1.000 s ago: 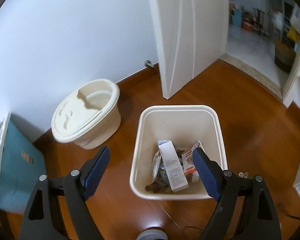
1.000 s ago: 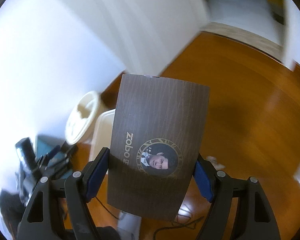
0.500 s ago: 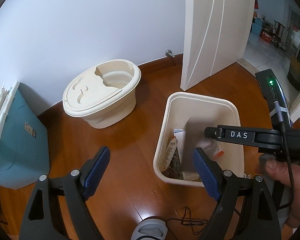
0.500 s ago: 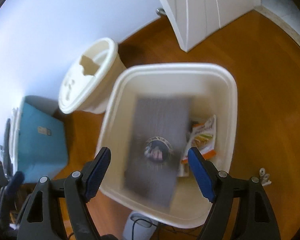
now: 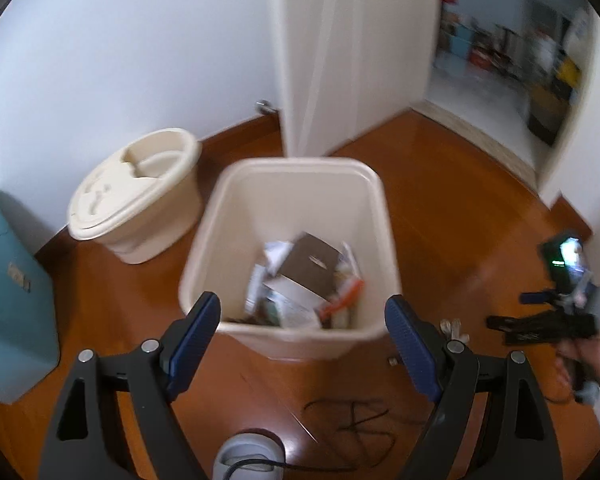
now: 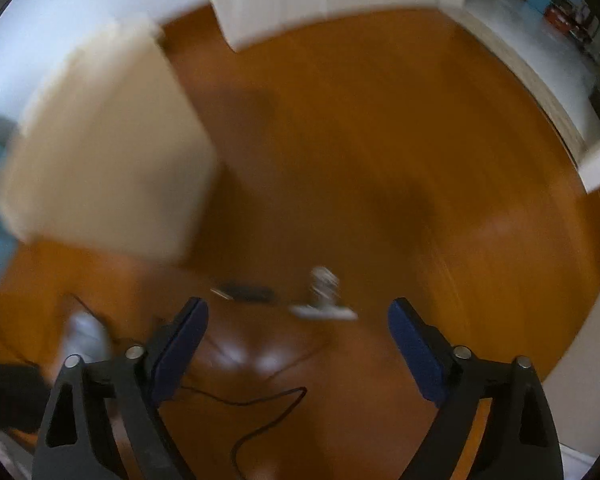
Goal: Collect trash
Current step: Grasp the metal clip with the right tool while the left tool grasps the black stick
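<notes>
A cream waste bin (image 5: 292,184) stands on the wooden floor, holding several boxes and wrappers with a brown box (image 5: 310,268) on top. My left gripper (image 5: 302,334) is open and empty, just in front of the bin's near rim. My right gripper (image 6: 298,338) is open and empty, over bare floor to the right of the bin (image 6: 100,152), which is blurred there. The right gripper also shows at the far right of the left wrist view (image 5: 556,320), held in a hand. A small white piece (image 6: 324,300) lies on the floor ahead of the right gripper.
A cream lidded tub (image 5: 136,196) stands left of the bin by the wall. A teal box (image 5: 8,300) is at the far left. A white door (image 5: 352,52) stands open behind the bin. Black cables (image 5: 356,420) and a grey plug (image 5: 248,456) lie on the floor.
The brown box left my right gripper and dropped into the bin. The right gripper then swung away to the right of the bin. The left gripper moved back over the bin.
</notes>
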Motion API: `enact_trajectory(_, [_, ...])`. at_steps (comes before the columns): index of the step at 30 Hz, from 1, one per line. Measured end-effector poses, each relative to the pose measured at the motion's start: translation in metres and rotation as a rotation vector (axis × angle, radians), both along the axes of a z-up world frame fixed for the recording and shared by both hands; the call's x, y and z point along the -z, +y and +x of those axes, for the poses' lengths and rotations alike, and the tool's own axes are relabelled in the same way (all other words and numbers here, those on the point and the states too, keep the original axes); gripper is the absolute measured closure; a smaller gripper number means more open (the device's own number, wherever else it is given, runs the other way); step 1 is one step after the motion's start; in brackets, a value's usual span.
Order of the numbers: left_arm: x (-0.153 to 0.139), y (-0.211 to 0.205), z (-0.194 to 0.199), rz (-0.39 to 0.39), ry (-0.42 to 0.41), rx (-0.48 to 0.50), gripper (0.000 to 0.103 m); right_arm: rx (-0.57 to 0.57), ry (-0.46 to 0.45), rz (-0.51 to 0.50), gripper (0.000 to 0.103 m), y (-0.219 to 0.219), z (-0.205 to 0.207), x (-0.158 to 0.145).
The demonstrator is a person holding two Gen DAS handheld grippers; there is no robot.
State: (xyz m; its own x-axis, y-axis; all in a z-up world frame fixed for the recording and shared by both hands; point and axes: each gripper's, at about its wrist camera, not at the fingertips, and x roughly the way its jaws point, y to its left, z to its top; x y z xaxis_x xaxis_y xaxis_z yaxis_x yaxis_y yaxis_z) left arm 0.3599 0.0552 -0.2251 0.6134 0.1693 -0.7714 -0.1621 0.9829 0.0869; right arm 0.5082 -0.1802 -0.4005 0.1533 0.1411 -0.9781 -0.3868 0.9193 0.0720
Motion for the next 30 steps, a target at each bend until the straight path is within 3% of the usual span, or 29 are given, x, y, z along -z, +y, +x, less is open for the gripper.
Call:
enact_trajectory(2, [0.015, -0.016, 0.001, 0.03, 0.019, 0.031, 0.018, 0.039, 0.026, -0.015, 0.015, -0.012, 0.0, 0.045])
enact_trajectory(7, [0.044, -0.039, 0.011, 0.062, 0.054, 0.059, 0.018, 0.083, 0.059, 0.005, 0.039, -0.017, 0.006, 0.115])
enact_trajectory(12, [0.059, -0.056, 0.013, 0.104, 0.047, 0.089, 0.018, 0.026, 0.043, 0.002, 0.039, -0.018, 0.004, 0.148])
enact_trajectory(17, [0.076, -0.069, 0.009, 0.125, 0.075, 0.108, 0.018, -0.008, 0.011, 0.015, 0.042, -0.01, 0.012, 0.164])
enact_trajectory(19, [0.082, -0.072, 0.008, 0.132, 0.085, 0.116, 0.018, -0.013, 0.047, 0.004, 0.057, -0.004, 0.014, 0.175])
enact_trajectory(21, [0.086, -0.077, 0.007, 0.141, 0.088, 0.131, 0.018, -0.025, 0.016, -0.009, 0.072, -0.005, 0.011, 0.176])
enact_trajectory(22, [0.087, -0.081, 0.006, 0.143, 0.084, 0.141, 0.018, -0.022, 0.011, -0.01, 0.075, -0.005, 0.011, 0.176])
enact_trajectory(25, [0.092, -0.092, 0.008, 0.159, 0.077, 0.193, 0.018, -0.044, 0.008, -0.011, 0.076, -0.009, 0.008, 0.17])
enact_trajectory(30, [0.119, -0.115, 0.033, 0.19, 0.155, 0.371, 0.018, -0.057, -0.015, 0.071, 0.076, -0.044, -0.002, 0.123])
